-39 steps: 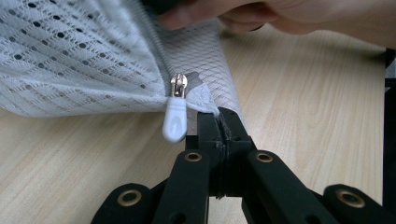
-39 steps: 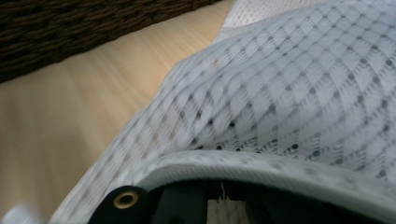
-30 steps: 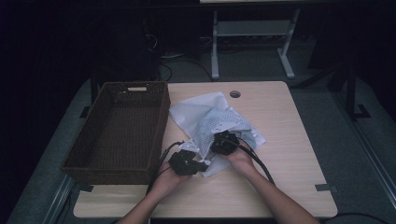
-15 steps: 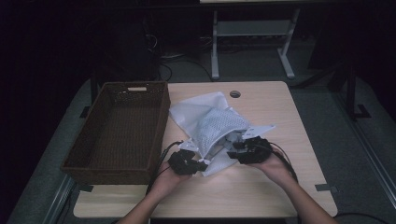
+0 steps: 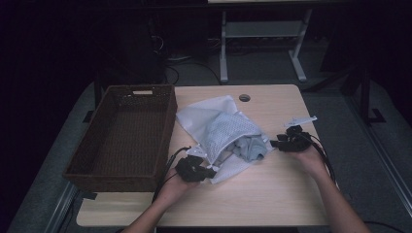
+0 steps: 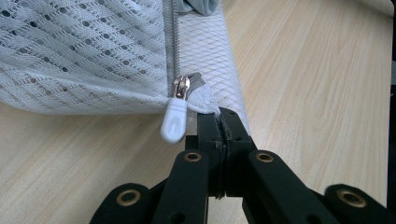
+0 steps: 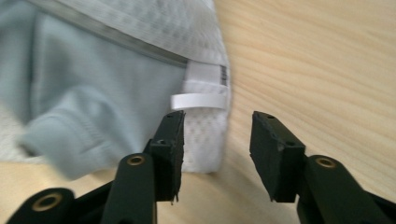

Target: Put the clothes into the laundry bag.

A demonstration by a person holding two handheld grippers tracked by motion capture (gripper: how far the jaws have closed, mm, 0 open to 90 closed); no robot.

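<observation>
Lying on the desk: a white mesh laundry bag (image 5: 218, 136) at the centre of the pale wooden desk (image 5: 272, 194), its zip open toward 4 o'clock.
Bag contents: a pale blue-grey garment (image 5: 248, 148) bulges out of the opening; soft knit, with a folded hem seen in the right gripper view (image 7: 70, 116).
Bag material: open net with a diamond weave, a grey zip line and a white plastic zip pull (image 6: 174, 120) hanging at the corner.
Left gripper (image 5: 209, 172): at 7 o'clock of the bag, fingers pinched tight on the bag's corner fabric just beside the zip pull.
Right gripper (image 5: 276, 143): at 3 o'clock of the bag, fingers part open with nothing gripped; the bag's end with a small white label (image 7: 198, 100) lies just ahead of them.
Basket: a dark brown woven basket (image 5: 121, 170), rectangular, at 9 o'clock of the bag; nothing visible inside.
Around: a round cable hole (image 5: 244, 97) at 12 o'clock.
</observation>
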